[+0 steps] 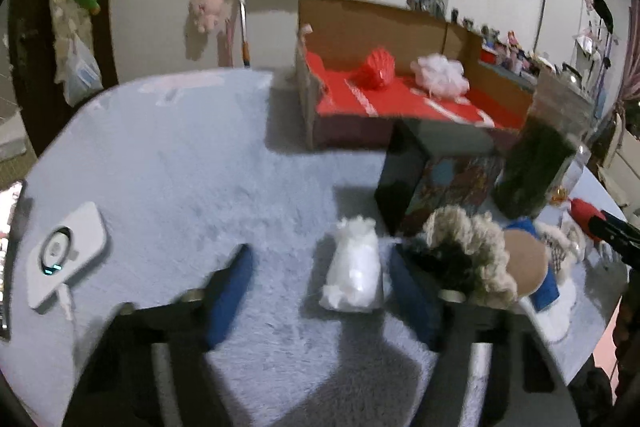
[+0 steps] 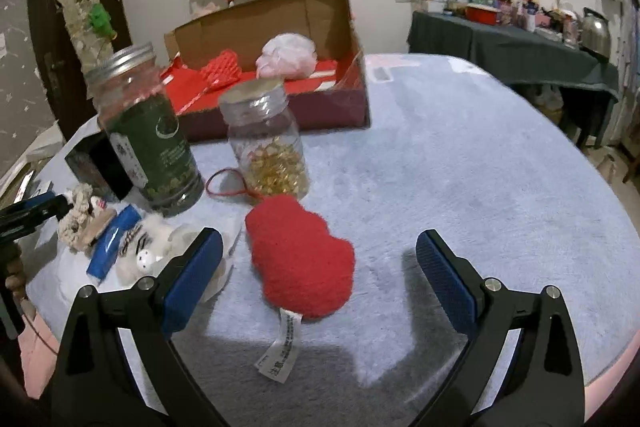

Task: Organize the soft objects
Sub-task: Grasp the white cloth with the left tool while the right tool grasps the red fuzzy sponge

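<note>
Two grippers over pale blue fuzzy table cover [image 2: 460, 163]. Left gripper [image 1: 320, 291]: jaws apart, white fluffy pouch [image 1: 354, 267] between blue pads, nearer right pad, no pad visibly pressing; contact unclear from blur. Right gripper [image 2: 320, 267]: jaws wide, empty, red plush [image 2: 302, 255] lying flat between them, white tag toward camera. Far: open cardboard box [image 2: 280, 23] holding red mesh puff [image 2: 222, 69], pink puff [image 2: 288, 55]. Two lidded jars near plush.

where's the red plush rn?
Right wrist view: red plush lies on the blue tablecloth, between the open right gripper fingers, just before the capsule jar.
</note>
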